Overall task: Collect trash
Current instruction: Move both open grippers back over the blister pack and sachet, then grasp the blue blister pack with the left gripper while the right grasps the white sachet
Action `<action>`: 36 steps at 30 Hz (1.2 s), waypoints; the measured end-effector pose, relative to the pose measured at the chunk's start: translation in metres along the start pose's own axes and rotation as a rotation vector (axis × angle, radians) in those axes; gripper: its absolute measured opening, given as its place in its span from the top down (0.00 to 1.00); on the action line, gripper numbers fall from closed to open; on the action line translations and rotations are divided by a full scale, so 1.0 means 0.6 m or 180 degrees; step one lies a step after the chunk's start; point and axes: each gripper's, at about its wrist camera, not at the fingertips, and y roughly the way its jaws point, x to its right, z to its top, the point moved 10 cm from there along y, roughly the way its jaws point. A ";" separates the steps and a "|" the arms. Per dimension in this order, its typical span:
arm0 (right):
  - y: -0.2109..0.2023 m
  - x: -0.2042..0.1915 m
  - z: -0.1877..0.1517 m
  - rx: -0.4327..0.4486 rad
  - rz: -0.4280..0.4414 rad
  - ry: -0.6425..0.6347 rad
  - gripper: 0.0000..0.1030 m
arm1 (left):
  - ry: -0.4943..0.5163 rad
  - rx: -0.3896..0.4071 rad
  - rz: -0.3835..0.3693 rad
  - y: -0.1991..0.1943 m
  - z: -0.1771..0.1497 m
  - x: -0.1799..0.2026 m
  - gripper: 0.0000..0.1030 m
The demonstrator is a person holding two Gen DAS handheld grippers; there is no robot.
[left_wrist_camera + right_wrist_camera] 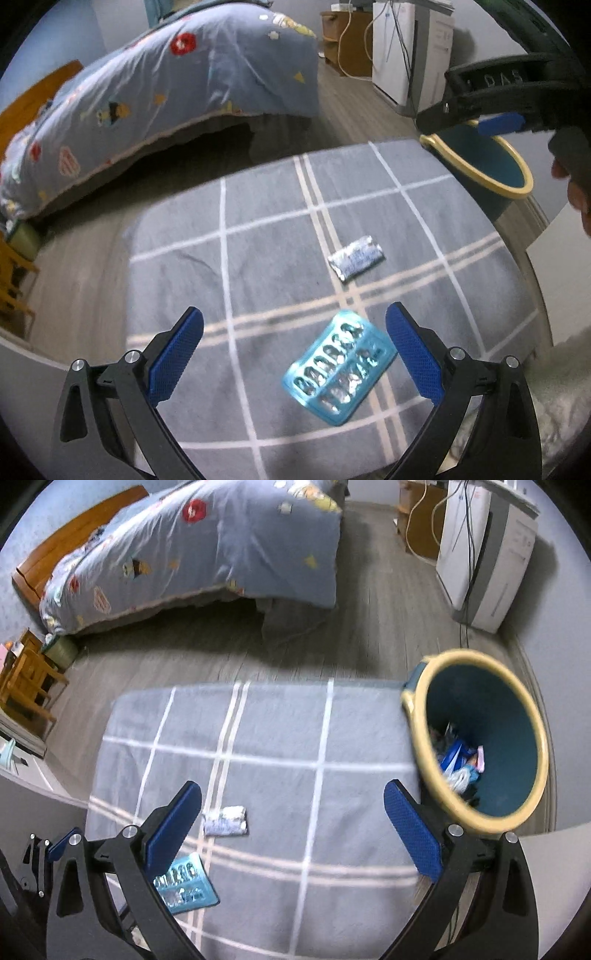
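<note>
Left gripper [294, 345], jaws spread, above blue blister pack [338, 369]; foil packet [356, 257] at one o'clock; right gripper [293, 821] likewise spread, bin [476, 734] at two o'clock.

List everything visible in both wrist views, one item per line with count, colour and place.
Blue plastic blister pack: one, teal-blue, on the blanket near the left claw.
Silver foil wrapper: one, silver, on the blanket, farther out.
Grey checked blanket: one, grey with pale lines, under the trash.
Round bin with yellow rim: one, dark teal inside, beside the blanket, holding litter.
Bed with patterned duvet: one, blue-grey, behind.
White appliance: one, far right.
Left claw: open.
Right claw: open, empty.
</note>
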 end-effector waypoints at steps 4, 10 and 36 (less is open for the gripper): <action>0.035 -0.003 -0.037 -0.0217 -0.0142 0.0088 0.06 | -0.0097 -0.0192 -0.0186 0.026 -0.031 0.012 0.05; 0.052 -0.005 -0.053 -0.0303 -0.0231 0.0099 0.06 | 0.0090 -0.0429 -0.0396 0.059 -0.071 0.043 0.05; 0.081 -0.018 -0.044 -0.0398 -0.0150 0.0159 0.06 | 0.0147 -0.0781 -0.0441 0.139 -0.092 0.046 0.25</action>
